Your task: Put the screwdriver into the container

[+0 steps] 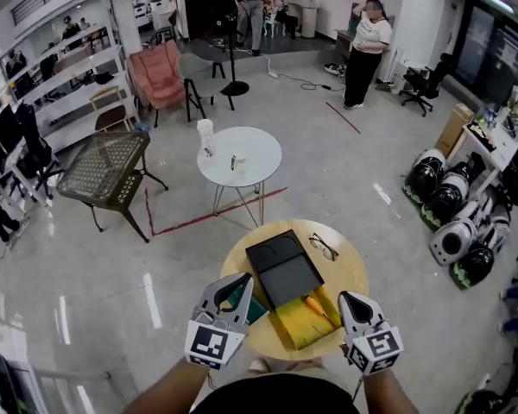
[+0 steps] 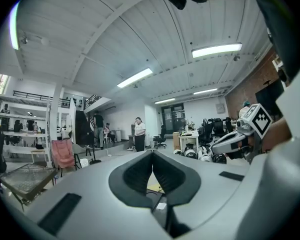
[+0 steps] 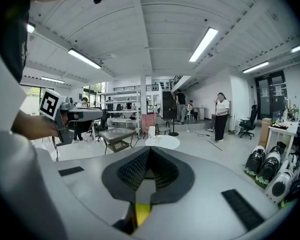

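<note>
Currently I am holding the left gripper (image 1: 235, 285) and right gripper (image 1: 352, 304) clenched, empty. Between them, the orange-handled screwdriver (image 1: 316, 305) is lying in the yellow square container (image 1: 295, 328).

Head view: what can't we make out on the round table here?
- Screwdriver: orange, too small in the head view to show its tip, or whether it lies in the yellow container or across it.
- Green object: partly hidden by the left gripper.
- Black box: contents not visible.
- Both gripper views: aimed at the room; their own bodies hide the table.
</note>
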Demonstrator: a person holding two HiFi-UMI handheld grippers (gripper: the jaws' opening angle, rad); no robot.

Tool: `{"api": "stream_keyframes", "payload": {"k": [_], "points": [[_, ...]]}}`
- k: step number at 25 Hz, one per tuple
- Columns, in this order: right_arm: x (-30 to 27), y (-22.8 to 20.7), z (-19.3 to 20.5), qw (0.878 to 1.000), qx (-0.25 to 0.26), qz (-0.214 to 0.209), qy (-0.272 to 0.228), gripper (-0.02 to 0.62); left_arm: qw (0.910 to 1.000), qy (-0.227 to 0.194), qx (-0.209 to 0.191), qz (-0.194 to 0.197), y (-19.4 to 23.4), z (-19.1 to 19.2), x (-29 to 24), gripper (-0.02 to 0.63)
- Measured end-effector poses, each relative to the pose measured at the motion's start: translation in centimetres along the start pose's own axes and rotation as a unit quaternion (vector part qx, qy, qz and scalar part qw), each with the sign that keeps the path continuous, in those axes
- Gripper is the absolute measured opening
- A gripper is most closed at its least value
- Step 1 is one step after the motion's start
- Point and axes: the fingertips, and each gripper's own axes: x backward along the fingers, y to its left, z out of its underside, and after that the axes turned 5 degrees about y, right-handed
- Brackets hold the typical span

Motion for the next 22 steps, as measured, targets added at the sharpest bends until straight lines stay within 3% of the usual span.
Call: {"api": "stream_keyframes", "payload": {"k": [9,22], "points": [[2.0,1.0,-3.3,0.999,0.001,0.008,-0.032,0.014,0.9999,-0.006,0.003,0.014,-0.5,-0.3,0.8,0.017],[3.5,0.6,-3.7,0.998,-0.01,0.032,-0.044,0.014,0.9981,-0.007,0.0,0.062,-2.5,-0.1,0.2,0.017]]}}
